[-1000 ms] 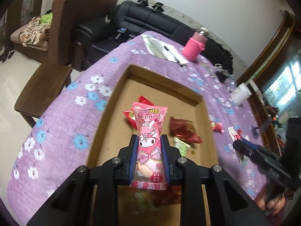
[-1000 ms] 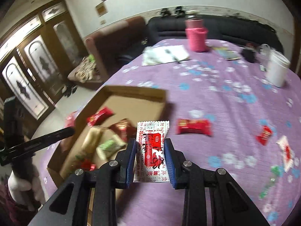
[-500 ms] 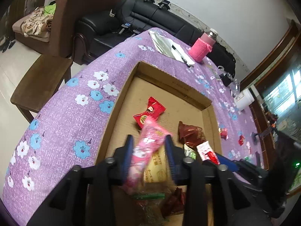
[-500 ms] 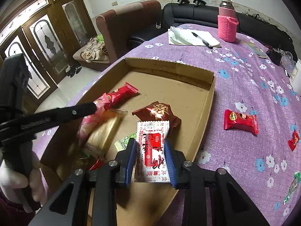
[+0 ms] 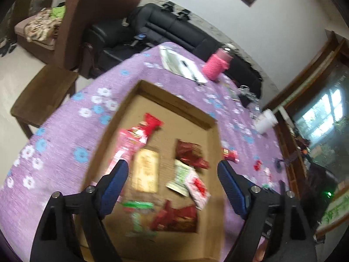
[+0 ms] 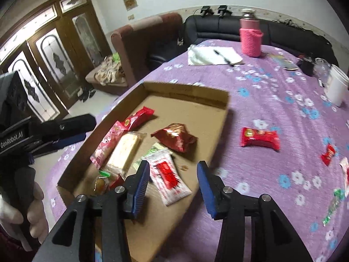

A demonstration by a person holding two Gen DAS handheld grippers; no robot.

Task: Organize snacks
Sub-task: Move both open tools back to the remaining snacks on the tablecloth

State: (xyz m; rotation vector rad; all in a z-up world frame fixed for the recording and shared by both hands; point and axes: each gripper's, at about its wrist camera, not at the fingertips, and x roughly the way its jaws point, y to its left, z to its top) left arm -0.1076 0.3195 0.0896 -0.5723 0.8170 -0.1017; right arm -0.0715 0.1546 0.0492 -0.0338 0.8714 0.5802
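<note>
A shallow cardboard box (image 5: 172, 107) (image 6: 220, 118) on the purple flowered table holds several snacks. My left gripper (image 5: 172, 181) is open and empty above the box's near half. The pink cartoon packet (image 5: 125, 146) (image 6: 106, 145) lies along the box's left wall. My right gripper (image 6: 173, 181) is open and empty just above the white-and-red packet (image 6: 169, 175) (image 5: 197, 186), which lies in the box. A red bar (image 6: 259, 137) (image 5: 230, 154) and a small red candy (image 6: 328, 154) lie on the cloth right of the box.
A pink-sleeved bottle (image 6: 250, 36), paper with a pen (image 6: 214, 55) and a white cup (image 6: 337, 86) stand at the table's far side. A green-wrapped candy (image 6: 334, 203) lies at the right. A wooden chair (image 5: 43, 93) stands left of the table.
Both grippers opened. The pink packet dropped from the left gripper into the box by its left wall. The white-and-red packet dropped from the right gripper into the box.
</note>
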